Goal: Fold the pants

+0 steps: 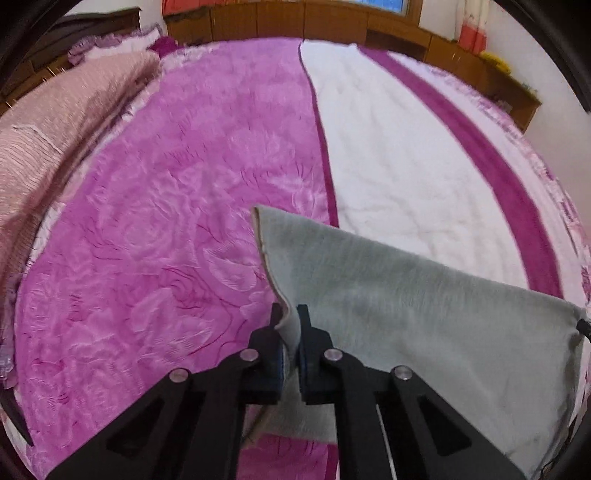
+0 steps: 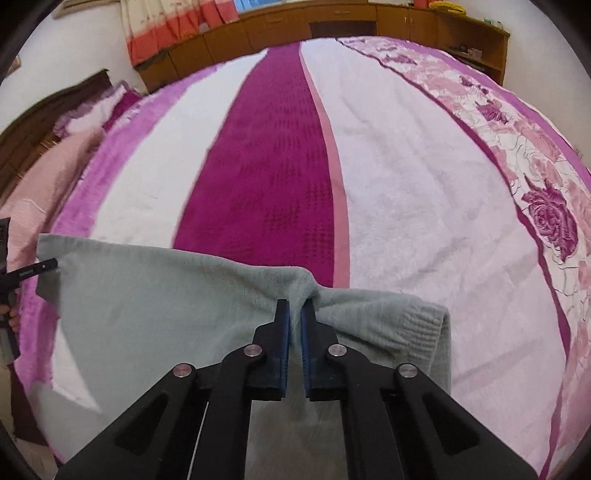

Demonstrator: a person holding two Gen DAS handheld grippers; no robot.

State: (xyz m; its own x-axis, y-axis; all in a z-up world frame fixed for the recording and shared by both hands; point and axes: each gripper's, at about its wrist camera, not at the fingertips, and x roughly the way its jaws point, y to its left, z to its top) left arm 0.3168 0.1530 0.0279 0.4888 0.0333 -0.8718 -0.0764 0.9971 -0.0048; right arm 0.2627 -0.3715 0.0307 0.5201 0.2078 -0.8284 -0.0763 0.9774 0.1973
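two grippers pinch the grey-green pants (image 1: 424,314) above the bed's near edge: the left gripper (image 1: 290,314) is clamped on a hemmed side edge, and only the right wrist view shows the right gripper (image 2: 294,317) clenched on a bunched fold beside the ribbed waistband (image 2: 417,321). the bed carries a magenta, white and rose-patterned blanket (image 2: 266,166), with a pink pillow (image 1: 55,122) at its left edge and wooden cabinets (image 2: 332,22) along the far wall.
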